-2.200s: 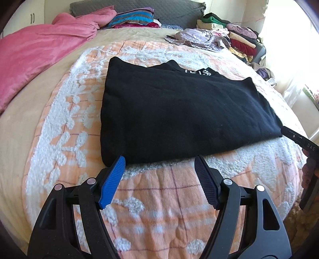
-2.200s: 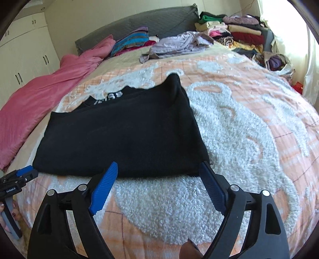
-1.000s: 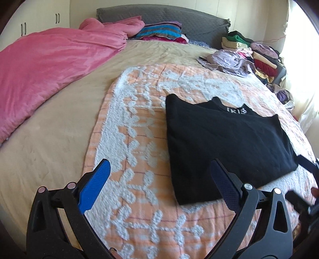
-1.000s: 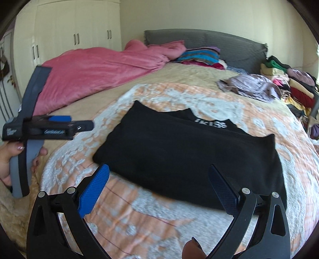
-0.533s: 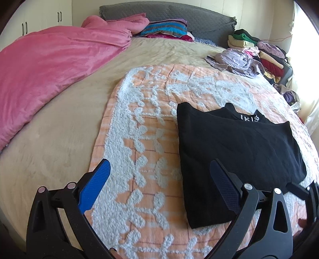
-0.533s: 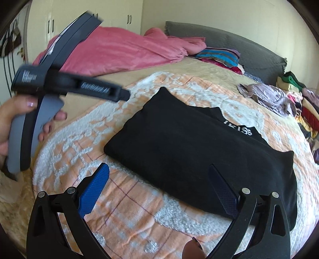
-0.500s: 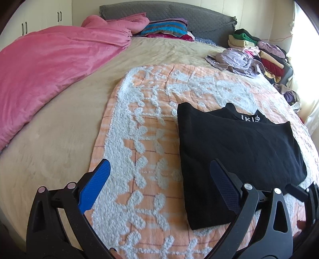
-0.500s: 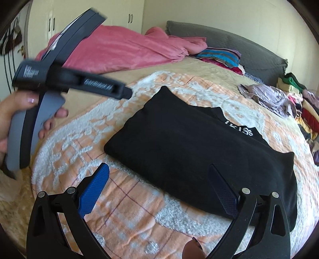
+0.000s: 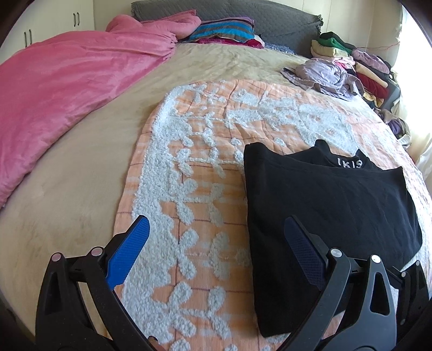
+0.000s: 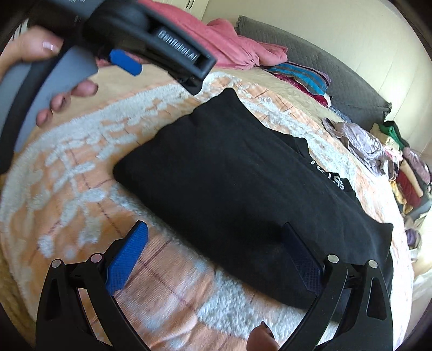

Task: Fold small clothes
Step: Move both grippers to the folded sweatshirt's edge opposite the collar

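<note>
A folded black garment (image 9: pixel 329 205) with white lettering at the collar lies flat on the orange and white quilt (image 9: pixel 194 167); it also shows in the right wrist view (image 10: pixel 243 186). My left gripper (image 9: pixel 216 248) is open and empty, above the quilt at the garment's left edge. My right gripper (image 10: pixel 213 248) is open and empty, at the garment's near edge. The left gripper's body, held in a hand, shows at the upper left of the right wrist view (image 10: pixel 151 40).
A pink duvet (image 9: pixel 67 81) covers the bed's left side. Striped pillows (image 9: pixel 224 29) and a grey headboard (image 9: pixel 270 16) are at the far end. A crumpled lilac garment (image 9: pixel 321 75) and a stack of folded clothes (image 9: pixel 359 64) lie at the far right.
Both grippers have swung left along the garment's near edge. The left gripper has moved closer to the right wrist camera. Both stay open.
</note>
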{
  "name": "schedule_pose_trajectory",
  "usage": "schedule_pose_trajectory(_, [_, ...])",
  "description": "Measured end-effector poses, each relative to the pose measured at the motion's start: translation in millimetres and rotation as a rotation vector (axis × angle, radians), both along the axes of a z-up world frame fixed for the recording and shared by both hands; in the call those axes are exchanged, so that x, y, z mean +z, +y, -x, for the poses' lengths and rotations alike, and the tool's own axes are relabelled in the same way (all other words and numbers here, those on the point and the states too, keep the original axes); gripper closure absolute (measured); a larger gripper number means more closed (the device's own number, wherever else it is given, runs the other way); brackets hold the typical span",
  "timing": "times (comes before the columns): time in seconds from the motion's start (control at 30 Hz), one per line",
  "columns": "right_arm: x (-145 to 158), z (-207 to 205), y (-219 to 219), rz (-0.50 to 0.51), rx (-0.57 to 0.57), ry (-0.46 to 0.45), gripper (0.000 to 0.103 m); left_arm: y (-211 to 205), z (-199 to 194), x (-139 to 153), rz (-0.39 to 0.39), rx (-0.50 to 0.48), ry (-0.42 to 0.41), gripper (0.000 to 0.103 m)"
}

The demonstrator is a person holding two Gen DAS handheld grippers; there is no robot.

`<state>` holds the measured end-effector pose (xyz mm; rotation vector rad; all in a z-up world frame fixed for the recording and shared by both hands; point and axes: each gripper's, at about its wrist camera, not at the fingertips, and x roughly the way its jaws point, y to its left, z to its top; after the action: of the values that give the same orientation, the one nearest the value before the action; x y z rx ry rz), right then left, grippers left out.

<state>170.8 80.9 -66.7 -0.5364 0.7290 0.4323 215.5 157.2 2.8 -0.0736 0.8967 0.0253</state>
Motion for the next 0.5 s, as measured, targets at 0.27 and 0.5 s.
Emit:
schedule_pose_trajectory(0.27, [-11,-24,24,0.088,-0.023,-0.076,0.005,0,-24,-8,0.014,0.008,0.026,0.010])
schedule_pose_trajectory(0.5, [-11,-42,32,0.098,-0.034,-0.116,0.006,-3,-41,-16,0.022,0.001,0.043,0.010])
